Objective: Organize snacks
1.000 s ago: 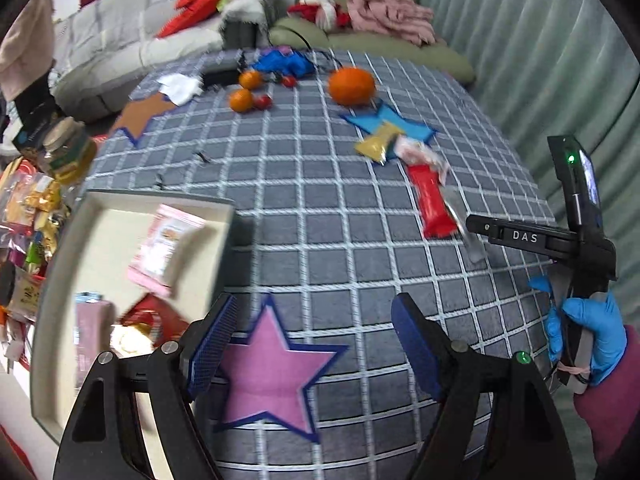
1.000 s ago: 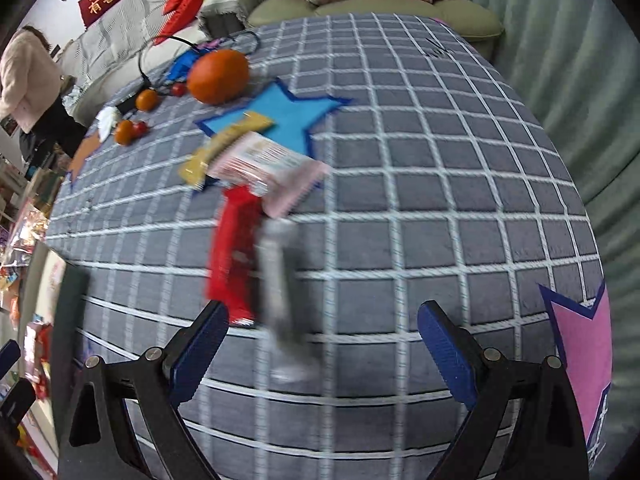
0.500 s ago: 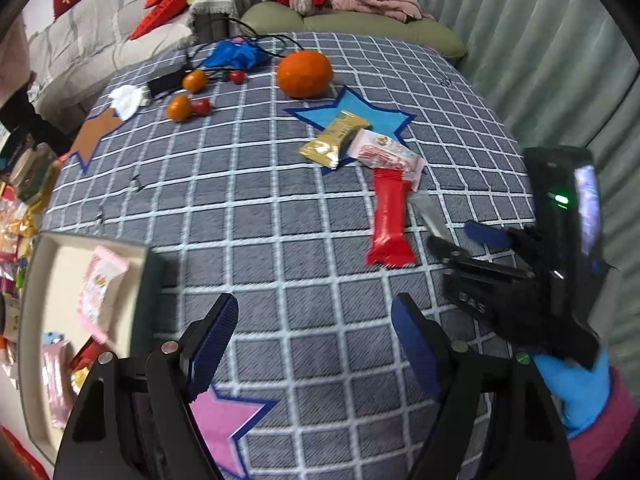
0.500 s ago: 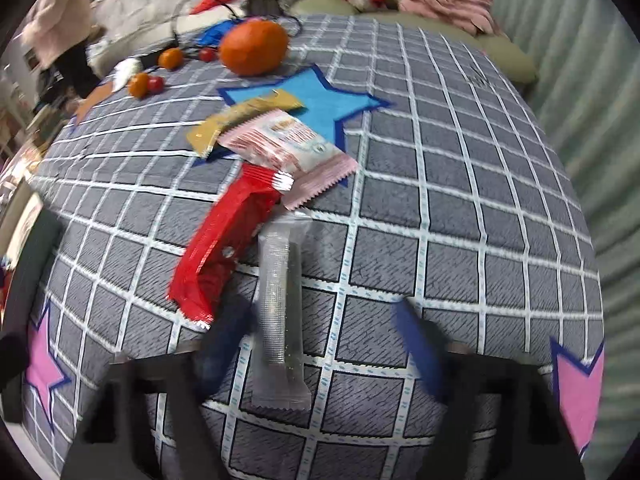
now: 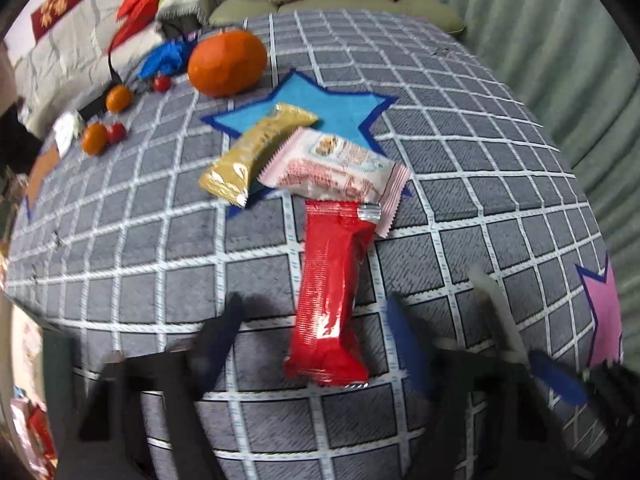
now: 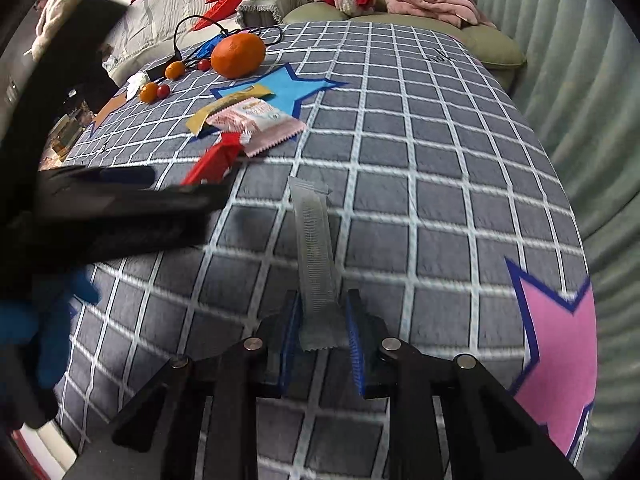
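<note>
R tool (image 6: 320, 330) just clamped grey packet (image 6: 314, 256); L tool (image 5: 316, 344) closing, straddles red packet (image 5: 332, 292).

Both cameras sit on the hand-held grippers and look forward and steeply down along the fingers onto the checked tablecloth (image 5: 460, 184). The left wrist view hangs close above the red snack packet (image 5: 332, 296), which fills its centre, and faces toward the sofa (image 5: 360, 8) at the far side; this picture is blurred low down. The right wrist view is also low and near the cloth, a little more to the right, with the pink star (image 6: 560, 344) at its right edge. Both views share the blue star (image 6: 288, 88), the large orange (image 6: 238, 56), the gold packet (image 6: 228, 106), the pink packet (image 6: 256, 120) and the sofa.
</note>
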`<control>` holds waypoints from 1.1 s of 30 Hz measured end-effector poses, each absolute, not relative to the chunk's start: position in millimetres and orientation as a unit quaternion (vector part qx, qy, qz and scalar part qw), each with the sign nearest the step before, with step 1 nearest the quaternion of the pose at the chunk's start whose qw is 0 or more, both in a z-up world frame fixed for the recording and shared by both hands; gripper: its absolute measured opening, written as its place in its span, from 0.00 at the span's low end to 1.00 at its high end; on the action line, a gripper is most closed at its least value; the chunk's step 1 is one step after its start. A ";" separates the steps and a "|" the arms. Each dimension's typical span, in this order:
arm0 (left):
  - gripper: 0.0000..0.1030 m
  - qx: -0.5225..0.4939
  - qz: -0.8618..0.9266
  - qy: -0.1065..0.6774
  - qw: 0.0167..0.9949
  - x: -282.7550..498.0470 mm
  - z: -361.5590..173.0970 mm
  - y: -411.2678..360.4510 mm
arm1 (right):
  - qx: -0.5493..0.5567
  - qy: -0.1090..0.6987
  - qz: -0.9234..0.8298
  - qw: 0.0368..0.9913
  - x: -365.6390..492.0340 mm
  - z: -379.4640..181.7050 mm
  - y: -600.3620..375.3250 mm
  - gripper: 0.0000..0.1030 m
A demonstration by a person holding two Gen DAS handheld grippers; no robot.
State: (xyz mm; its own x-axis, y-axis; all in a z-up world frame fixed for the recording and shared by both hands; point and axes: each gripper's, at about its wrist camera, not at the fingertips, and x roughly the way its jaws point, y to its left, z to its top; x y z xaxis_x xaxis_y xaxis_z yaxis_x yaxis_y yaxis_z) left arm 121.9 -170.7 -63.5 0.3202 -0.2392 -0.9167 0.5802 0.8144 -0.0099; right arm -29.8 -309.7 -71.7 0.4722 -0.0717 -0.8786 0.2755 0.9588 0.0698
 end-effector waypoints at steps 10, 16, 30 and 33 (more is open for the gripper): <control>0.23 0.166 -0.246 0.506 0.810 65.4 -62.8 -96.4 | 0.101 0.503 -0.088 0.854 -60.6 -67.9 -279.2 0.24; 0.66 0.154 -0.221 0.492 0.828 21.4 -61.5 -33.0 | 0.112 0.503 -0.083 0.853 -84.8 -67.4 -253.9 0.27; 0.93 0.135 -0.253 0.462 0.839 43.5 -73.9 -32.9 | 0.136 0.498 -0.143 0.845 -54.9 -82.0 -260.3 1.00; 1.00 0.135 -0.253 0.462 0.839 43.9 -76.0 -33.8 | 0.103 0.499 -0.156 0.846 -49.5 -85.3 -252.3 1.00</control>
State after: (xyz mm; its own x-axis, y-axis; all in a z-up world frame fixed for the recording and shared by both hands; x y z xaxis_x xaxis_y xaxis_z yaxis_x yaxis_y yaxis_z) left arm 43.9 -33.8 -76.0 0.4450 -0.2995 -0.8440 0.5496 0.8354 -0.0066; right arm -49.5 -252.3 -85.3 0.4535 -0.1608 -0.8766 0.3667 0.9301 0.0191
